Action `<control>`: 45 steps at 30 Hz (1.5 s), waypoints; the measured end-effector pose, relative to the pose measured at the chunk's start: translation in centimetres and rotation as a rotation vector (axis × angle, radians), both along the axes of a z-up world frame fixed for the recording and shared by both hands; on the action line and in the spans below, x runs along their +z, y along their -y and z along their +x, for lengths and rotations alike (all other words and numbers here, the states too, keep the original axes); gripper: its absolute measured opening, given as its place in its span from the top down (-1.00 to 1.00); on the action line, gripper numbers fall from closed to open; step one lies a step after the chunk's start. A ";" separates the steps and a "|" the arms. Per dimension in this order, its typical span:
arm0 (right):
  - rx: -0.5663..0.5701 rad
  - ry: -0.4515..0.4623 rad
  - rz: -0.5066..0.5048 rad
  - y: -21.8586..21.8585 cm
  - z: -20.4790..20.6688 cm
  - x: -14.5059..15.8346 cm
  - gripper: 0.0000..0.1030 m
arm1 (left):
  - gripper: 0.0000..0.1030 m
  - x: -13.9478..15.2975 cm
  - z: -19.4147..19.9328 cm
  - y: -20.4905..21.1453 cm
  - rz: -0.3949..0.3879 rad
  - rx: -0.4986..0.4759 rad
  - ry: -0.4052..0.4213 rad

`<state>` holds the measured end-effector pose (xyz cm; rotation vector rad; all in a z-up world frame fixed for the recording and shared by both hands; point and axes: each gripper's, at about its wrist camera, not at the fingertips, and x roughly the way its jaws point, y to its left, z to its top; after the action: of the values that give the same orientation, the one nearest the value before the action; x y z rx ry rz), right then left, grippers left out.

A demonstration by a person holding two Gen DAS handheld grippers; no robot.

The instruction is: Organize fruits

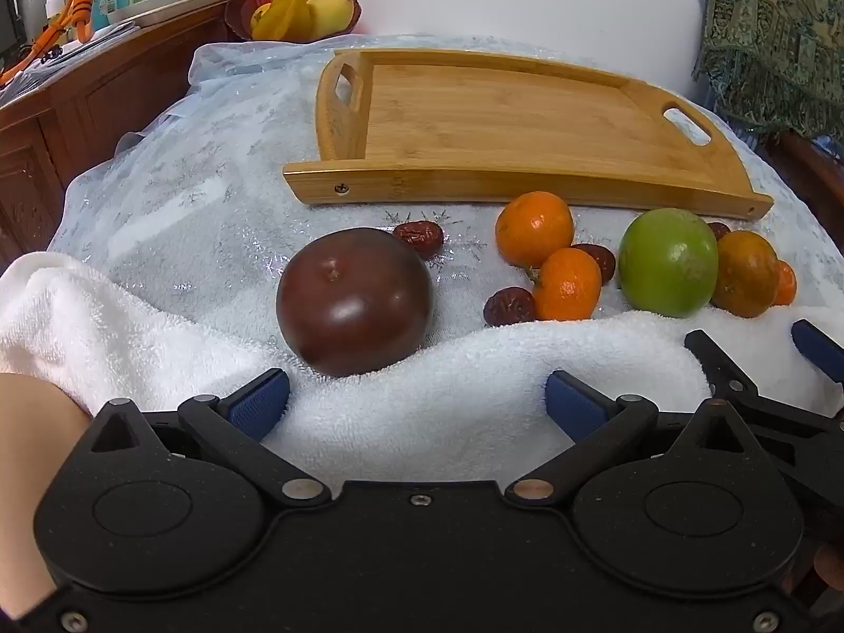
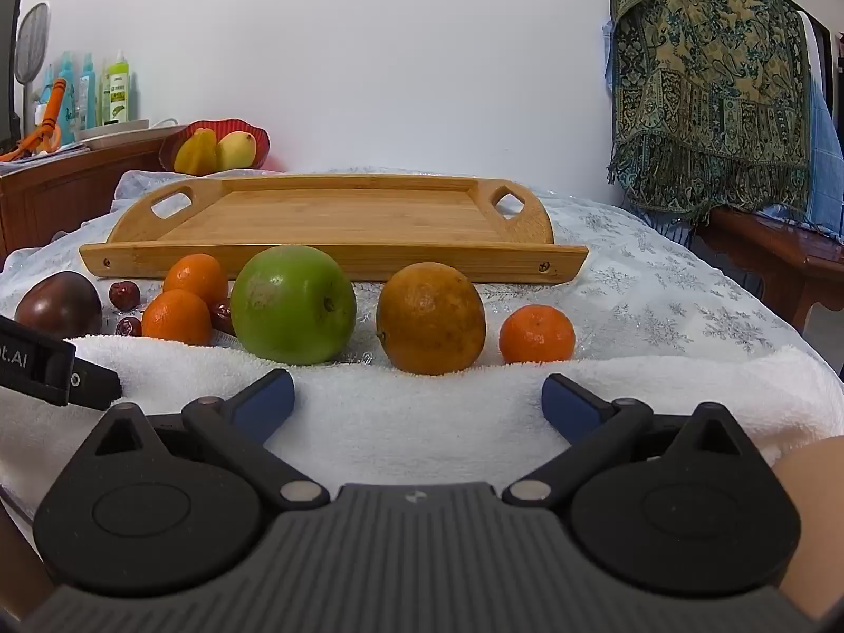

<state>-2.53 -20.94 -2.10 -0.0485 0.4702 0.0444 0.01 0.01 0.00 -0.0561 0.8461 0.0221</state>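
Across the middle of both frames the fruit is lying loose on the cloth, in front of the bare tray point(image 2: 337, 211), none of it loaded yet. Low in the left wrist view, the left gripper point(image 1: 416, 403) is hanging over the towel point(image 1: 448, 401) with its jaws spread wide and nothing between them; the plum point(image 1: 353, 300) is sitting just above it, resting against the towel's edge. Low in the right wrist view, the right gripper point(image 2: 416, 403) is likewise gaping and holding nothing, facing the gap between the apple point(image 2: 294, 305) and the orange point(image 2: 431, 318). The plum is looking smooth and glossy, so it is probably slippery and fairly heavy, and likely bruising under a hard squeeze; taking it across its widest middle seems best. The apple and orange are looking firm and round, asking for the same wide hold. The tangerines point(image 2: 537, 334) are probably light and soft-skinned. The dates point(image 1: 420, 237) are small and wrinkled, lying close beside the bigger fruit, and are likely fiddly to pinch.
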 end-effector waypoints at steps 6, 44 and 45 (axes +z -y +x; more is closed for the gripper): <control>0.000 0.000 -0.002 0.0 0.0 0.0 -1.00 | -1.00 0.0 0.0 0.0 0.004 0.000 -0.005; 0.000 0.003 -0.006 -0.1 -0.1 -0.1 -1.00 | -1.00 -0.1 0.1 -0.1 0.011 -0.003 -0.008; 0.000 0.003 -0.006 -0.1 -0.1 -0.1 -1.00 | -1.00 -0.1 0.1 -0.1 0.012 -0.003 -0.008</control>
<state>-2.59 -20.84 -2.19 -0.0544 0.4675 0.0427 0.10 0.09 -0.09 -0.0439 0.8540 0.0242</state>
